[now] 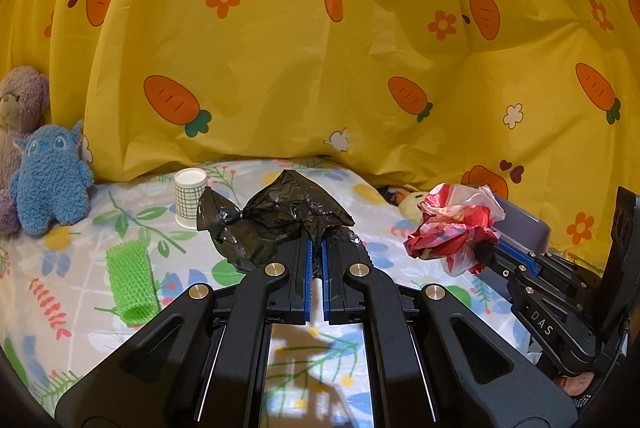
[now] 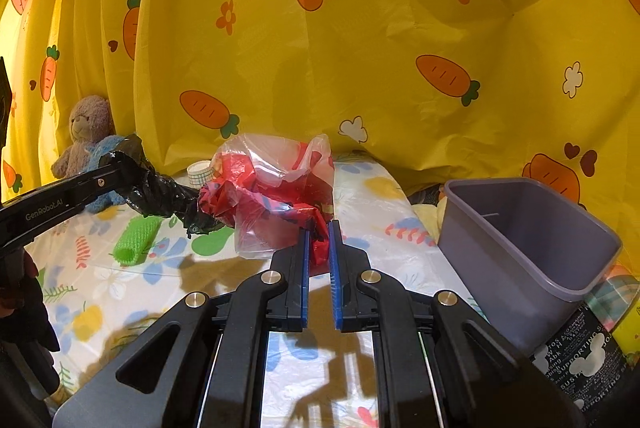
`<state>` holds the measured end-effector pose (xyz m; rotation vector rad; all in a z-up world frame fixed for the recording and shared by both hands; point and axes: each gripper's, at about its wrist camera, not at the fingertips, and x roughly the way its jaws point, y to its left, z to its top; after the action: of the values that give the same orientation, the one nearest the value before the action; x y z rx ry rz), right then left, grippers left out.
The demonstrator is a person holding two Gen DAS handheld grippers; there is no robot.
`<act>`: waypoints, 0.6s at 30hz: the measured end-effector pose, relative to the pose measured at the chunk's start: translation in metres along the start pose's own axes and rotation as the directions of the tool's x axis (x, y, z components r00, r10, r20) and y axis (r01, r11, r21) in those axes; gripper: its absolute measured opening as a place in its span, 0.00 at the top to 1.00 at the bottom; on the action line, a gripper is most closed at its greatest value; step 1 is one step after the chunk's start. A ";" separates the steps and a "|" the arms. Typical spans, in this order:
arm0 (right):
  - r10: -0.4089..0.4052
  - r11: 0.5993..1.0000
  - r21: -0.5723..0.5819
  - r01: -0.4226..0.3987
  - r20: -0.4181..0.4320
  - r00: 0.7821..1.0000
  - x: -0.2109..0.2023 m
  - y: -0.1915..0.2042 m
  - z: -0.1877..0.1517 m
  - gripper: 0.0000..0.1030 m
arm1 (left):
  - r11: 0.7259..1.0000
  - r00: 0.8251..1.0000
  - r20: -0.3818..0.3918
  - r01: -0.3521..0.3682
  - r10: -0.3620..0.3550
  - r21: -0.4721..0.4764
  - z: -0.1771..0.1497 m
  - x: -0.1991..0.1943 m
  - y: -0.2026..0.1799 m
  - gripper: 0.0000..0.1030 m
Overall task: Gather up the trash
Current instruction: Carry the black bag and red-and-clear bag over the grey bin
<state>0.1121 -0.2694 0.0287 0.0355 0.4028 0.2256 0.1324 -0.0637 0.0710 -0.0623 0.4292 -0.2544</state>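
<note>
A crumpled black plastic bag hangs above the floral sheet, pinched by my left gripper, which is shut on it. In the right wrist view the same black bag shows at the left, held by the left gripper. My right gripper is shut on a bundle of red and clear plastic bags, lifted off the sheet. From the left wrist view this red bundle hangs at the right with the right gripper clamped on it. A grey bin stands open at the right.
On the floral sheet lie a green spiky roll and a white checked paper cup. A blue plush and a brown-grey bear sit at the back left against the yellow carrot curtain. Printed packages lie beside the bin.
</note>
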 end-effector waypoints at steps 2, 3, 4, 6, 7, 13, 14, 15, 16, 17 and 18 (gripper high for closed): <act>-0.012 1.000 0.007 0.012 0.008 1.000 -0.005 -0.007 0.000 0.90 | 1.000 1.000 0.000 0.010 -0.010 0.014 0.001 0.001 -0.009 0.97; -0.019 1.000 0.010 0.019 0.012 1.000 -0.007 -0.010 0.000 0.90 | 1.000 1.000 -0.001 0.015 -0.014 0.021 0.001 0.002 -0.013 0.97; -0.024 1.000 0.014 0.024 0.014 1.000 -0.009 -0.013 0.000 0.90 | 0.999 1.000 -0.003 0.019 -0.019 0.026 0.001 0.002 -0.016 0.97; -0.036 0.999 0.020 0.036 0.020 0.999 -0.012 -0.019 0.000 0.90 | 0.999 1.000 -0.005 0.029 -0.029 0.035 0.002 0.005 -0.023 0.97; -0.040 0.999 0.022 0.039 0.023 0.999 -0.014 -0.022 0.000 0.90 | 0.999 0.999 -0.007 0.033 -0.033 0.039 0.002 0.006 -0.027 0.97; -0.075 0.996 0.039 0.074 0.038 0.996 -0.023 -0.040 -0.001 0.90 | 0.994 0.998 -0.017 0.069 -0.068 0.084 0.007 0.018 -0.053 0.97; -0.084 0.996 0.043 0.082 0.040 0.996 -0.024 -0.044 -0.001 0.90 | 0.993 0.997 -0.018 0.078 -0.077 0.094 0.009 0.021 -0.060 0.97; -0.094 0.995 0.047 0.092 0.042 0.995 -0.026 -0.049 0.000 0.90 | 0.990 0.996 -0.018 0.089 -0.088 0.105 0.012 0.024 -0.067 0.97; -0.106 0.993 0.051 0.104 0.046 0.993 -0.028 -0.053 0.000 0.90 | 0.988 0.995 -0.017 0.099 -0.098 0.115 0.015 0.027 -0.074 0.97; -0.122 0.991 0.055 0.119 0.051 0.991 -0.030 -0.059 0.001 0.90 | 0.986 0.994 -0.016 0.111 -0.110 0.125 0.017 0.029 -0.081 0.97; -0.140 0.989 0.062 0.136 0.056 0.989 -0.032 -0.065 0.002 0.90 | 0.983 0.992 -0.015 0.125 -0.124 0.132 0.021 0.033 -0.088 0.97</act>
<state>0.0978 -0.3400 0.0377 0.0713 0.3499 0.0758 0.1495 -0.1573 0.0868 0.0423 0.4144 -0.4063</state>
